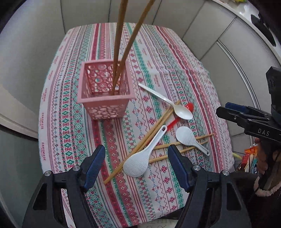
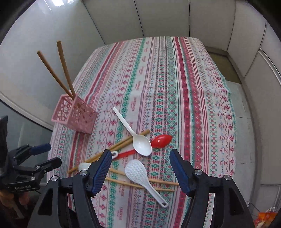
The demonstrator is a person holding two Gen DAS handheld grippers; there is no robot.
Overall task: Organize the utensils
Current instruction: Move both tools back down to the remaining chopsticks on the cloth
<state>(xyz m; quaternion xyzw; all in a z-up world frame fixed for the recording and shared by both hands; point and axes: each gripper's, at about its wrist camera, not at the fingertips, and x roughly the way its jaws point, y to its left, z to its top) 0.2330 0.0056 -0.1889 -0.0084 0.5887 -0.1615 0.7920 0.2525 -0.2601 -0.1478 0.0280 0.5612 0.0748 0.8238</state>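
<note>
though claw [image 2: 140, 168] open, rice paddle [image 2: 136, 172] beneath

Home dining nook, patterned tablecloth [image 2: 175, 87], cushioned bench [image 2: 166, 17]

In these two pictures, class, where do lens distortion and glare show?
Left wrist view: the table edge bows outward and the chopsticks in the pink basket loom stretched toward the lens. Right wrist view: wall panels curve, and glare whitens the top-left wall.
</note>
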